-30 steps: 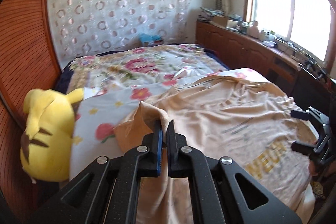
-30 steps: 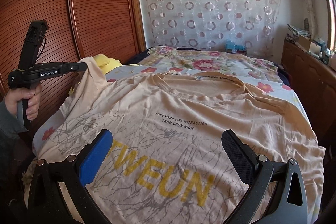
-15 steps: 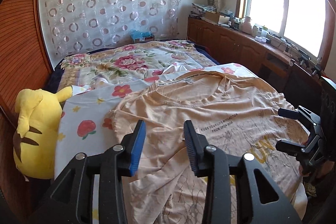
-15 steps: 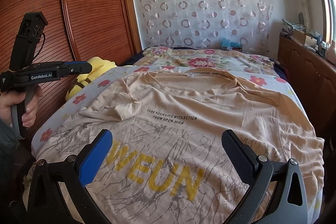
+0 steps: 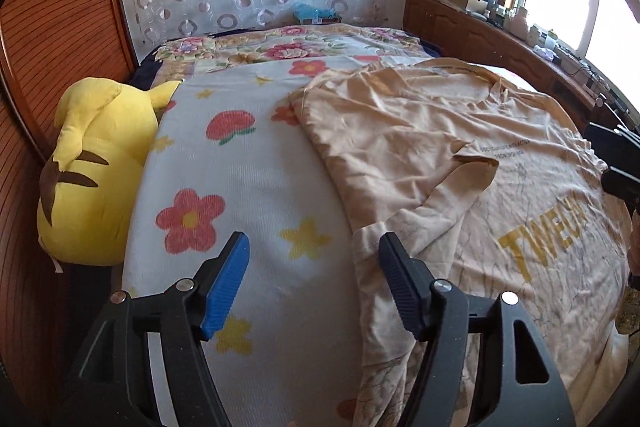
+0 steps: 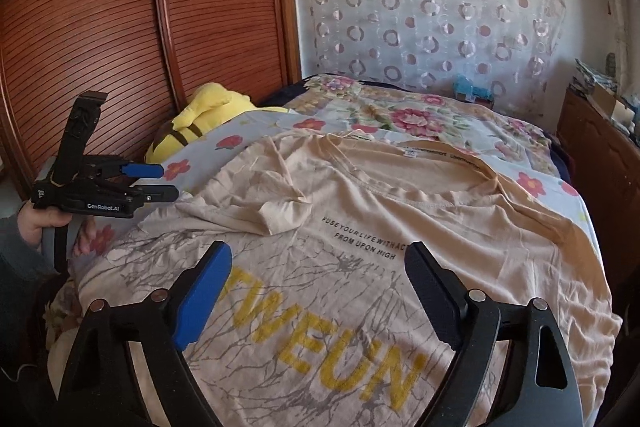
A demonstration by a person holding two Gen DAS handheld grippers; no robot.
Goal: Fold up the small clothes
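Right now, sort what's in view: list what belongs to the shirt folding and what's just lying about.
For the job:
- beige T-shirt, one sleeve folded in over the chest
- left claw, open, at the shirt's side edge
- right claw, open, over the print

Lying about:
- yellow plush toy
- floral bedsheet
- clutter on the wooden cabinet

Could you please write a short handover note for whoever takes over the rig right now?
Left tongs: open, empty, at the shirt's left edge.
Right tongs: open, empty, over the yellow print.
Shirt: print side up on the bed, collar towards the curtain.
Done: left sleeve folded in onto the chest, a bit crumpled.
Left: fold in the right sleeve, fold the sides in, then fold hem to collar. Plush toy sits clear of the shirt, by the wardrobe.
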